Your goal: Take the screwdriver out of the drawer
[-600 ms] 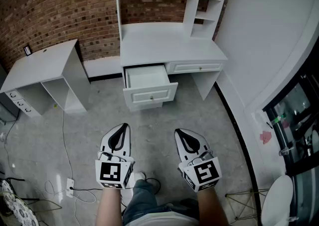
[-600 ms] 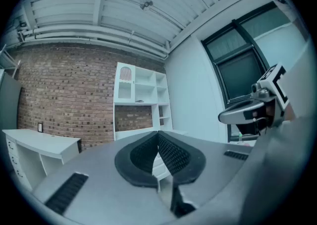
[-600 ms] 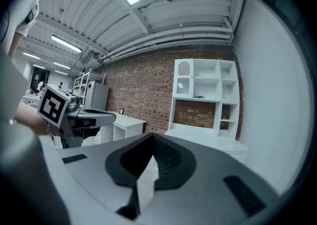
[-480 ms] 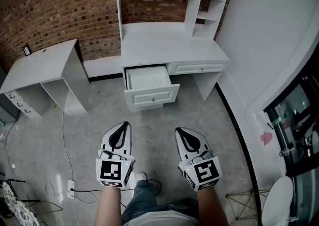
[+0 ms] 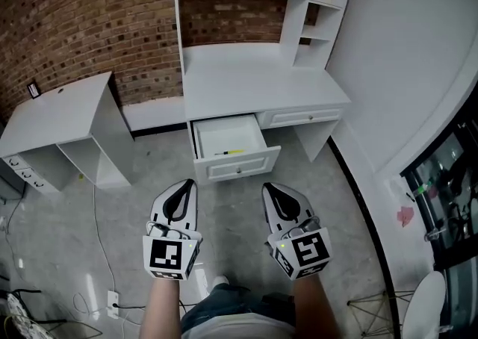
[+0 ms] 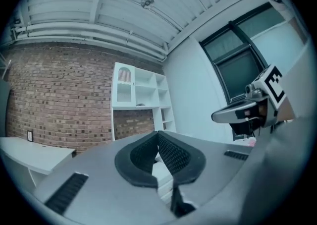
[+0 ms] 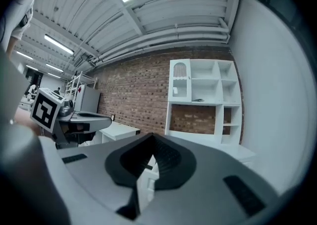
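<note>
My left gripper (image 5: 181,194) at 7 o'clock and right gripper (image 5: 274,197) at 5 both have fingers closed, nothing held. Ahead at 12, the screwdriver (image 5: 230,152) lies inside the open drawer (image 5: 240,170), near its front, below the white surface (image 5: 254,84).

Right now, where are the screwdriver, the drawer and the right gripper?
screwdriver (image 5: 230,152): head view, where shaft meets yellow handle.
drawer (image 5: 240,170): head view, its front panel.
right gripper (image 5: 269,200): head view, tips of its shut fingers.
</note>
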{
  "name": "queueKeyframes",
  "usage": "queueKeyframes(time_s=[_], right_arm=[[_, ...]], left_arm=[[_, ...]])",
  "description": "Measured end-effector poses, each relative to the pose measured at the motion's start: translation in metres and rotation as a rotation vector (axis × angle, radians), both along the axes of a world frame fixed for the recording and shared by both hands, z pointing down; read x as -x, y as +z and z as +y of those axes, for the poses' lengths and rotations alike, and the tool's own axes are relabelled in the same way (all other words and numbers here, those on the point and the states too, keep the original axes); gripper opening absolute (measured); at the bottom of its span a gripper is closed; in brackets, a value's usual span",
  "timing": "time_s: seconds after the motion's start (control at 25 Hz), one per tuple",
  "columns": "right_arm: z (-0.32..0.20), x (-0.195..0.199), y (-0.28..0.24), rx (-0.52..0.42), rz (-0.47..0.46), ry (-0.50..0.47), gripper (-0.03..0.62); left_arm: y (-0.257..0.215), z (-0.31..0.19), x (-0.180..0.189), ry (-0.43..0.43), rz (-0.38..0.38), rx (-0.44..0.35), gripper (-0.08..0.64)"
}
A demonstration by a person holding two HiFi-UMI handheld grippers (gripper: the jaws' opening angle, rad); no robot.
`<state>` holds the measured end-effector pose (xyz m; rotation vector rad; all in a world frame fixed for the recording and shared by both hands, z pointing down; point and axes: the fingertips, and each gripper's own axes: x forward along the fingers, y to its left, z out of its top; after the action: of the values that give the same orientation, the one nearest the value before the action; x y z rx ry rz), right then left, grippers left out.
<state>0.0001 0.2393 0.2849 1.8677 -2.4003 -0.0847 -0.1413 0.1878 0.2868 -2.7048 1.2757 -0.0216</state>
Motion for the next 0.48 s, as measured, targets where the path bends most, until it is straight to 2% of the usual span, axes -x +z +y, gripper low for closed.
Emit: queueKeyframes(time_s=[0.12,0.28,0.48], right_arm=[[-0.023,0.005,0.001,0.005,-0.036,-0.007,0.011],[-0.052,0.0,0.0,0.004,-0.01,-0.011,0.012],[-0.098,-0.015,0.001,-0.01,-0.023,-0.023,0.011]], left_arm=[[0.003,-0.023,0.009,-0.012,0.011,0.003,0.014],[0.006,-0.053,0.014,-0.039,0.025,0.015,0.014],[0.012,-0.096,0.008,-0.065,0.026,0.022,0.014]])
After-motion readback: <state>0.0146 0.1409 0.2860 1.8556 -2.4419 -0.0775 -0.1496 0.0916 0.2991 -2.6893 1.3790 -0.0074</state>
